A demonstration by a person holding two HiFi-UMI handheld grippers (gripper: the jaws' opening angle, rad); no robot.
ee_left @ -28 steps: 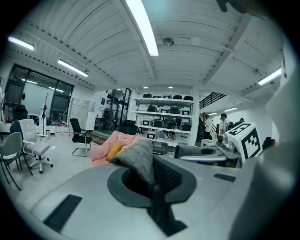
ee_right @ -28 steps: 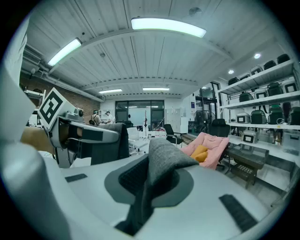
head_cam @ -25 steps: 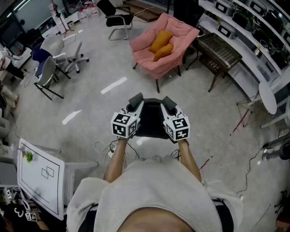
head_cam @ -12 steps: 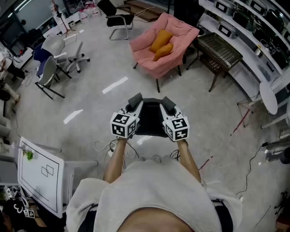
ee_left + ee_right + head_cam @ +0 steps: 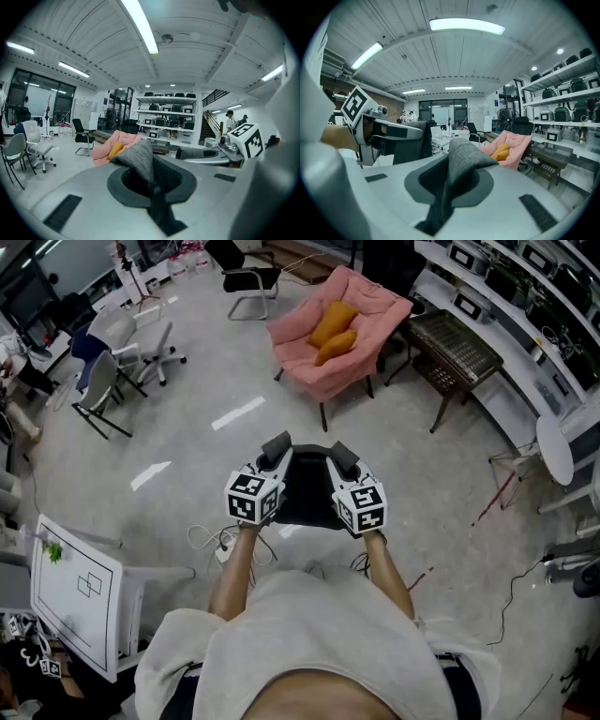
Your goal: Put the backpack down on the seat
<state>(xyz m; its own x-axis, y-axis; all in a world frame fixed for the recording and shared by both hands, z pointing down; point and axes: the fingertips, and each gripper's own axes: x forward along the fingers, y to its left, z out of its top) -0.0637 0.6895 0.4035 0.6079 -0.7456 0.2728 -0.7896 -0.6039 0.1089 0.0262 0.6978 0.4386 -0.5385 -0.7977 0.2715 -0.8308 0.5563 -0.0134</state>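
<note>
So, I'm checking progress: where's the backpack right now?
Head view, centre: the backpack hangs between the left gripper and right gripper, both shut on its fabric, short of the pink chair ahead.

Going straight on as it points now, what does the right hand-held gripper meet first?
Likely the pink chair, across the floor; depth is uncertain. The right hand-held gripper is shut on the backpack, on its grey fabric.

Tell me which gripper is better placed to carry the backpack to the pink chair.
Neither alone: left gripper and right gripper both grip the backpack, side by side; the pink chair stands ahead.
</note>
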